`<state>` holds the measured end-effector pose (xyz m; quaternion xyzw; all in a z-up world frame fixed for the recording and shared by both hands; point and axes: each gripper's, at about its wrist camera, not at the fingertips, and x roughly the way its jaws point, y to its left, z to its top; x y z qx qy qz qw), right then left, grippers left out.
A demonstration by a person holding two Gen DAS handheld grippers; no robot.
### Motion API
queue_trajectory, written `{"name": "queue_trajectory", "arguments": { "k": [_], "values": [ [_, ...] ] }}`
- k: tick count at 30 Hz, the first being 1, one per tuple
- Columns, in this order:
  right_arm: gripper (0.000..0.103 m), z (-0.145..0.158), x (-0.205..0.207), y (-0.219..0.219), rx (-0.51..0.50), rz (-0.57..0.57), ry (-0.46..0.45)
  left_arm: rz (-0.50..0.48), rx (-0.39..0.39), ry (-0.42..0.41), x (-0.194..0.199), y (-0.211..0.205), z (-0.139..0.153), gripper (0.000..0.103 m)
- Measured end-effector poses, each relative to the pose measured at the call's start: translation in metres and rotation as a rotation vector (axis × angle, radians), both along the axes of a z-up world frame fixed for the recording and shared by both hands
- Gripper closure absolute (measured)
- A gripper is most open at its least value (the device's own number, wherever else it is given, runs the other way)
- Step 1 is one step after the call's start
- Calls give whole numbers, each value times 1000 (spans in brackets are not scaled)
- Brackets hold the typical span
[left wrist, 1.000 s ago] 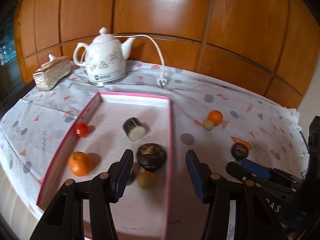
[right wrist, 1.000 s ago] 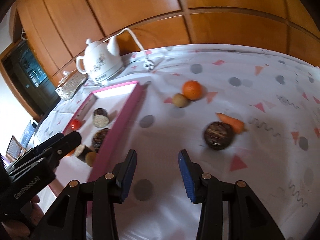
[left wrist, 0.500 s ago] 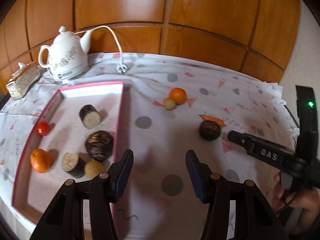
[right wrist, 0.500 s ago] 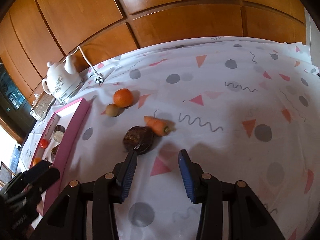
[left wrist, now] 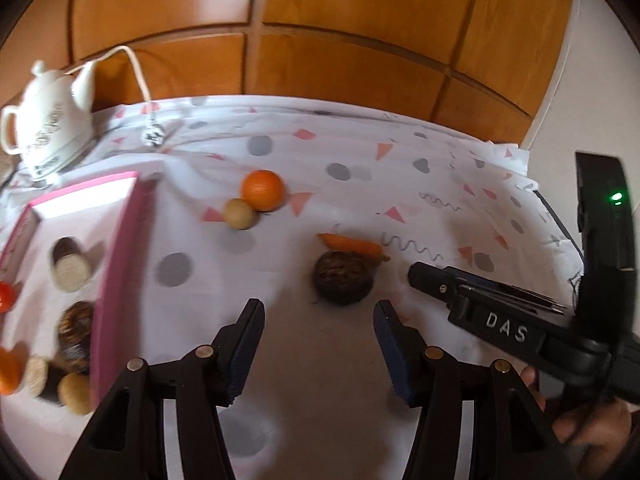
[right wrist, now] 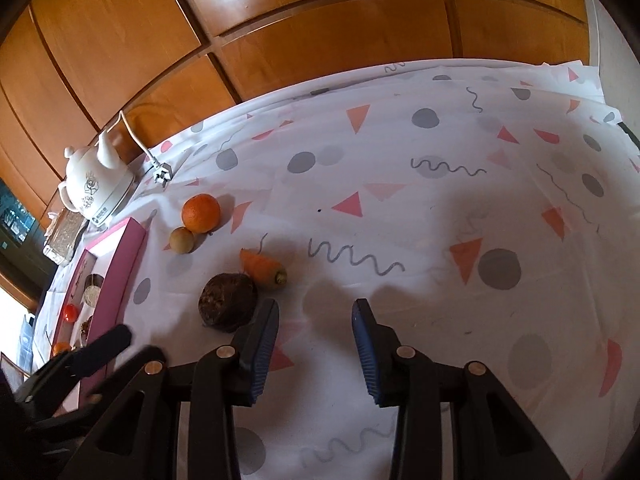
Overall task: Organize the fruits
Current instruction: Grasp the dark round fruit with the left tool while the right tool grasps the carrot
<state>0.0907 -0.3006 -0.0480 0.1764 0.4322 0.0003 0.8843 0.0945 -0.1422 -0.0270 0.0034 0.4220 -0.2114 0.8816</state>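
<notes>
While both grippers, left gripper [left wrist: 318, 320] and right gripper [right wrist: 315, 320], hover with jaws spread and empty, the dark round fruit [left wrist: 343, 282] sits touching a carrot [left wrist: 352, 244].

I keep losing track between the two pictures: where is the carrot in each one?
Left wrist view: the carrot lies right of centre, just behind the dark round fruit.
Right wrist view: the carrot lies left of centre, up and right of the same dark round fruit.
Shared landmark: the white kettle, far left in both.
</notes>
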Motion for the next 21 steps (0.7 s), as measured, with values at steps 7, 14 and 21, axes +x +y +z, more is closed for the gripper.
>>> {"name": "queue_trajectory", "arguments": {
  "k": [7, 14, 21],
  "values": [
    [65, 3, 6, -8, 6, 0, -12, -22, 4, 28, 21, -23, -14, 43],
    [65, -4, 12, -14, 14, -9, 4, -14, 12, 35, 33, -30, -27, 45],
    [65, -8, 15, -14, 27, -14, 12, -3, -37, 23, 30, -21, -28, 58]
  ]
}}
